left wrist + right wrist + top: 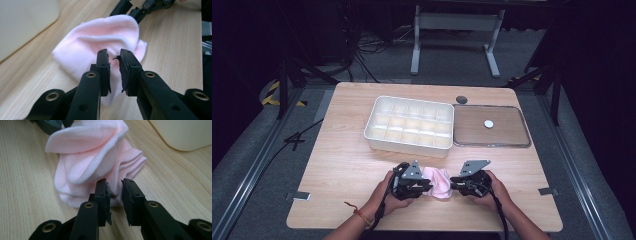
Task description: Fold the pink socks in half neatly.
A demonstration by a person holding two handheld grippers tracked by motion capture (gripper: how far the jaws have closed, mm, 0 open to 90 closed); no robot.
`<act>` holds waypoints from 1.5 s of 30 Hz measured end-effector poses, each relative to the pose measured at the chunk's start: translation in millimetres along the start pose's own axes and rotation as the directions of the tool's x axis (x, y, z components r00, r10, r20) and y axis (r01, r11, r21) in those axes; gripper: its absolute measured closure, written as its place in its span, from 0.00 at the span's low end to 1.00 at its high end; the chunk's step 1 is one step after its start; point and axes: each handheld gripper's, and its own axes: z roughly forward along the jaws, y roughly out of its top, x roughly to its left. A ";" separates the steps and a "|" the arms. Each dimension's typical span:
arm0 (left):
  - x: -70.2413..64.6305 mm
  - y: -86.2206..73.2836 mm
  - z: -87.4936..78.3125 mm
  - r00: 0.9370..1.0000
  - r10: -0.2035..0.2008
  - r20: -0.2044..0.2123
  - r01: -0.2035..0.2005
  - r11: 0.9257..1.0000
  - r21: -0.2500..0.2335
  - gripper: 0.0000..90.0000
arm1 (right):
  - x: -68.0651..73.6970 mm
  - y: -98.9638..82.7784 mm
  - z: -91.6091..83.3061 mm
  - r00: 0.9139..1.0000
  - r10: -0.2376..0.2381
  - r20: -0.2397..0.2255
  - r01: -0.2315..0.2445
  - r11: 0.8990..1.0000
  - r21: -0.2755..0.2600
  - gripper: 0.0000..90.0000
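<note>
We see a soft pink folded cloth [438,183] lying on the pale wooden surface [342,165], near its front edge and well short of the white plastic compartment box [409,125]. Our left gripper [115,53] sits at the cloth's left side; its jaws stand a narrow gap apart over the fabric, and we cannot tell whether they pinch it. Our right gripper [114,182] meets the cloth's right edge, jaws slightly parted with fabric just between the tips, gripping unclear. A clear flat lid [492,126] rests beside the box.
</note>
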 end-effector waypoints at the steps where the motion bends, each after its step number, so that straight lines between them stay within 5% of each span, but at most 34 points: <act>1: 0.0 0.0 0.0 1.000 0.000 0.000 0.000 1.000 0.000 0.87 | 0.0 0.0 0.0 1.000 0.000 0.000 0.000 1.000 0.000 0.83; 9: -6.2 2.9 21.3 1.000 0.019 -0.015 -0.019 0.999 0.035 0.87 | 1.4 1.4 2.0 1.000 0.000 -0.006 0.000 1.000 -0.006 0.84; 19: -7.2 0.8 21.5 1.000 0.023 -0.016 -0.023 0.999 0.028 0.79 | -2.4 3.7 -11.4 1.000 0.007 0.004 -0.007 0.999 -0.042 0.83; 25: 1.8 2.7 -14.3 0.998 -0.019 -0.058 0.017 0.999 -0.050 0.71 | 3.3 18.3 -29.0 1.000 0.009 0.021 -0.006 0.988 -0.155 0.83; 30: 9.6 -12.0 -28.0 0.993 -0.069 -0.097 0.066 0.997 -0.040 0.64 | 17.8 34.0 -23.9 1.000 -0.016 0.024 0.020 0.983 -0.181 0.75; 38: 12.2 -26.3 -17.7 0.991 -0.095 -0.099 0.096 0.995 0.014 0.59 | 26.2 41.0 -6.6 0.999 -0.015 0.038 0.021 0.990 -0.143 0.59; 45: 11.3 -28.2 -10.9 0.989 -0.108 -0.098 0.110 0.994 0.013 0.57 | 20.4 29.9 9.5 0.998 -0.001 0.056 0.005 0.998 -0.064 0.71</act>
